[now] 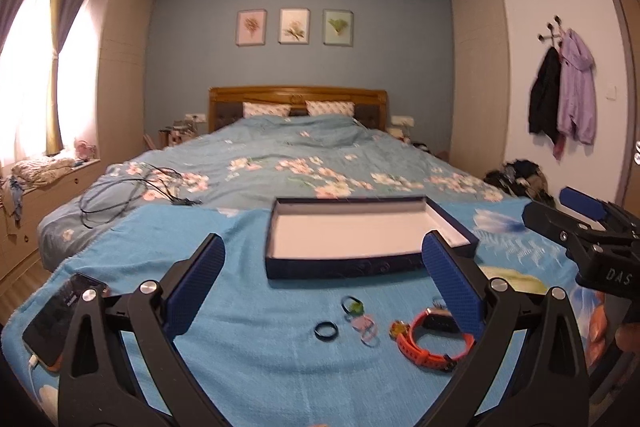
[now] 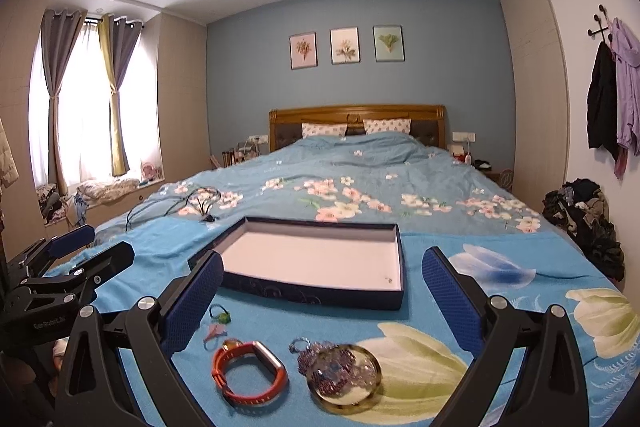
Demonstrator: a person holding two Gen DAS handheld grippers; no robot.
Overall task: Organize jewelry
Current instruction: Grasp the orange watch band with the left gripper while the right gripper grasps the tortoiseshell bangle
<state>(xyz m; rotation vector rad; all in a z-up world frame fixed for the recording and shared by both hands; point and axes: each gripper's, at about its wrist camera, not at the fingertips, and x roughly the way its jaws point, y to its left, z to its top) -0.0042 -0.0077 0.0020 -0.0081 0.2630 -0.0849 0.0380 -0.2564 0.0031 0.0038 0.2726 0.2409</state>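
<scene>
An open dark-blue box with a white floor point(image 1: 352, 239) point(image 2: 316, 259) lies on the blue towel. In front of it lie a dark ring point(image 1: 325, 329), a green ring point(image 1: 353, 305) point(image 2: 221, 315), a pink ring point(image 1: 366, 329) point(image 2: 214, 331), an orange watch point(image 1: 434, 341) point(image 2: 250, 373), and a round gold-rimmed dish of purple jewelry point(image 2: 345, 377). My left gripper point(image 1: 324, 283) is open and empty above the rings. My right gripper point(image 2: 322, 303) is open and empty above the watch and dish; it also shows at the left wrist view's right edge point(image 1: 580, 223).
A phone point(image 1: 60, 319) on a white cable lies at the towel's left edge. Black cables point(image 1: 132, 191) point(image 2: 180, 205) lie on the floral bedspread behind. A clothes pile point(image 2: 588, 223) sits right of the bed, a window bench point(image 2: 104, 191) left.
</scene>
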